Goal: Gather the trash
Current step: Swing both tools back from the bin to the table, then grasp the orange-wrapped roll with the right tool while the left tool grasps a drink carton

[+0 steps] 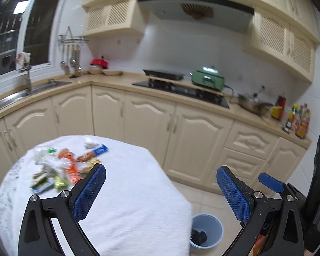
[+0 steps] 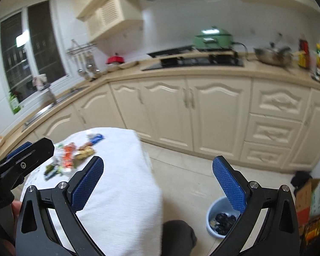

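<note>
On the white-clothed table, toward its far left corner: a loose heap of trash, consisting of orange, blue, green and yellow wrappers plus crumpled white scraps, blurred. Left gripper: jaws spread wide, holding nothing, above the table's near edge. Right gripper: jaws equally wide, empty, over the table's right edge and the tiled floor. Grey-blue bin: on the floor just beside the table's near right corner, dark refuse inside. Background: cream cabinets, a hob with a green cooker, and a sink under the window.
</note>
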Demonstrator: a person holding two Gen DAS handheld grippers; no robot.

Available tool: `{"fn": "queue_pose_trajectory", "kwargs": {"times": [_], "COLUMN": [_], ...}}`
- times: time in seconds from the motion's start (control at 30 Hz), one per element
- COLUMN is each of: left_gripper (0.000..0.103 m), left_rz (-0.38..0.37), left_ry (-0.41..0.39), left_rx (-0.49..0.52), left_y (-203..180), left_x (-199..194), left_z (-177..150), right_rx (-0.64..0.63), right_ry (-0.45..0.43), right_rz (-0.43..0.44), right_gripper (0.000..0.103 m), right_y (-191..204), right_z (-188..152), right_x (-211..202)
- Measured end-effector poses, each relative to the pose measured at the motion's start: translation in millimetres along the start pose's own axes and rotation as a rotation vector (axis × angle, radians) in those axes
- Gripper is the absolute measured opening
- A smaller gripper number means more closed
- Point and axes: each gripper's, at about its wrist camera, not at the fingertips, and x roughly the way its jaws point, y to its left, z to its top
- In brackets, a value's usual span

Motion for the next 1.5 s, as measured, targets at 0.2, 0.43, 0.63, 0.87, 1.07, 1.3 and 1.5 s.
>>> {"fn": "queue_pose_trajectory", "kwargs": {"times": [0.2,0.43,0.63,0.87,1.07,1.3,1.5], "left_gripper": [0.102,0.102,0.102,0.102,0.102,0.102,0.102], "left_rz": [0.088,0.25,0.358,0.426,0.437,0.431,0.397], "left_ry": [-0.073,-0.134,-0.124,-0.058,0.014,0.141,0.252], "left_rx": [-0.022,-0.019,-0.041,-0.059,-0.064,-0.056,-0.012], "left_y": [28,51,64,74,83,115,150], "left_x": [-60,-104,-117,-81,-35,39,119], "left_z": [-20,-48,-69,-69,-56,-33,-5], "right_rx": [-0.078,-0.197,-0.29,-0.335,-0.346,-0.352,-0.332], "right_ry": [-0.022,-0.035,-0.019,0.047,0.125,0.26,0.36], "right_rz": [0.062,0.121,0.16,0.203,0.22,0.242,0.26], "right_gripper": [0.103,0.103,0.103,0.103,0.103,0.103,0.103], "right_y": [55,115,155,181,195,212,218], "right_z": [5,5,-2,-10,-19,-37,-48], "right_x": [0,3,19,56,94,153,200]}}
